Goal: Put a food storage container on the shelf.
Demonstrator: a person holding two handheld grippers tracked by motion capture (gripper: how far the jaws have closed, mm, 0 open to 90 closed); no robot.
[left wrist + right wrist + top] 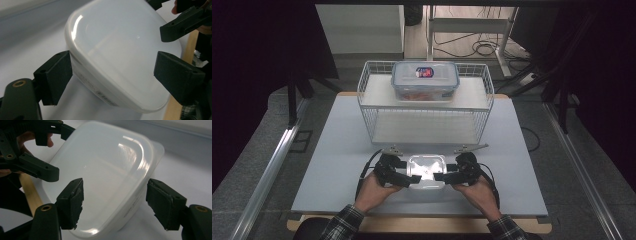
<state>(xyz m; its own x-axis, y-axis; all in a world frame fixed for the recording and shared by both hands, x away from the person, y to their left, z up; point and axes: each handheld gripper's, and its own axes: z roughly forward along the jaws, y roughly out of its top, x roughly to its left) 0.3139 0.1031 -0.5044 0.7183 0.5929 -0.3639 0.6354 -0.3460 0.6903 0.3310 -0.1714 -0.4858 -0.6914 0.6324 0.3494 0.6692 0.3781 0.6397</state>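
A white translucent plastic container lies upside down on the grey table top, near the front edge. My left gripper reaches it from the left and my right gripper from the right. In the left gripper view the container lies between the left gripper's jaws; one pad sits at its rim, with no clear press. In the right gripper view the container sits between the right gripper's spread jaws, with the pads just off its sides.
A white wire shelf rack stands behind the container. On its top shelf rests a clear lidded box with blue clips. The grey mat extends to both sides. The table's wooden edge runs along the front.
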